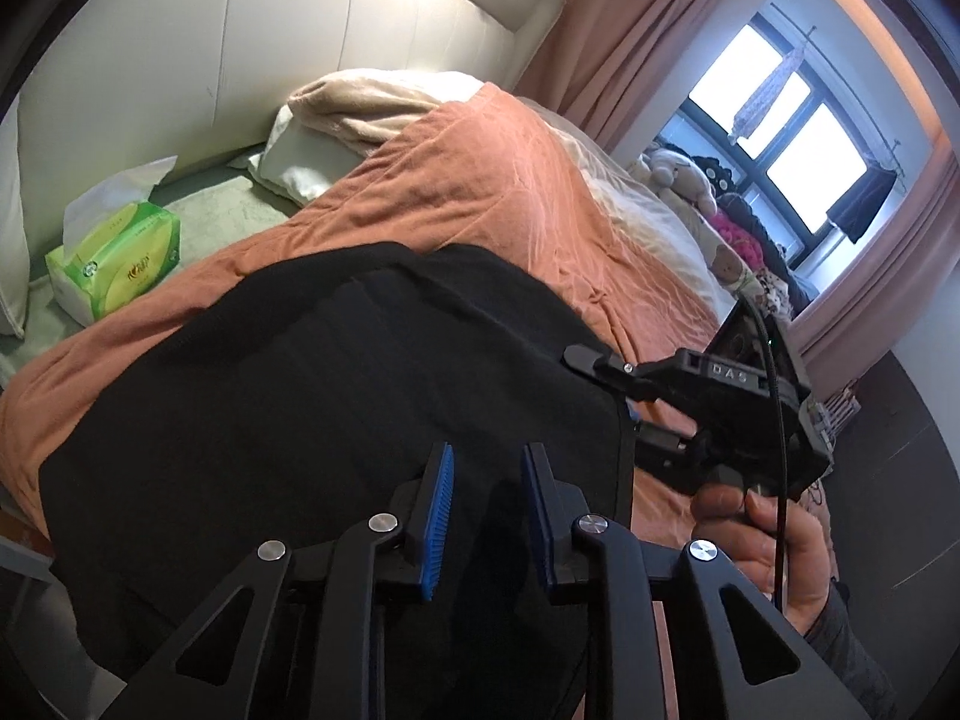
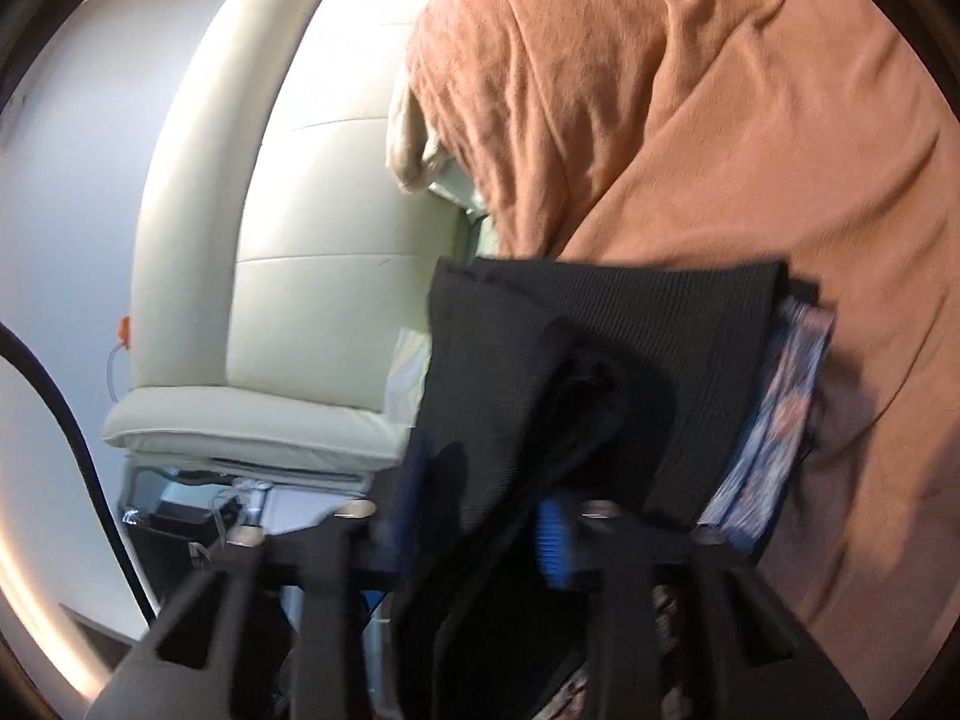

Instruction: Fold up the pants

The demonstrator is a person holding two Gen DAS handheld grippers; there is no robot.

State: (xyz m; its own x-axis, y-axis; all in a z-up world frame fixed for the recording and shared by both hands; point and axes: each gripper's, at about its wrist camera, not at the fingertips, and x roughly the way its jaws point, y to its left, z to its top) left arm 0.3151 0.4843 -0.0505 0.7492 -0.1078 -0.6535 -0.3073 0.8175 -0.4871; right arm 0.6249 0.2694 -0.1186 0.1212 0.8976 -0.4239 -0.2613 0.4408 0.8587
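Jaws on the left gripper (image 1: 485, 516) stand apart with a clear gap between the blue pads (image 1: 437, 519), and nothing sits between them; they hang over the black pants (image 1: 312, 396), which lie spread in a broad dark slab across the orange blanket (image 1: 480, 192) on the bed. The right gripper (image 1: 606, 402) shows in the left wrist view at the far edge of the pants, its upper finger lying on top of the cloth and a bare hand (image 1: 774, 546) wrapped round its handle. In the right wrist view that same gripper (image 2: 480, 531) has its jaws closed on a fold of the pants (image 2: 600, 372): black ribbed fabric fills the space between the fingers and drapes down over them, hiding most of one blue pad (image 2: 552, 540). That view is blurred. Just beside the held fabric, on its right, lies a patterned blue and pink cloth (image 2: 774, 420), resting on the orange blanket (image 2: 750, 120). A cream padded headboard (image 1: 180, 42) stands behind the bed, with a beige pillow (image 1: 360, 108) at its foot and a green tissue pack (image 1: 114, 258) on the pale green sheet near it. Pink curtains (image 1: 630, 30) frame a bright window (image 1: 780, 138), and stuffed toys (image 1: 690, 174) sit below it.
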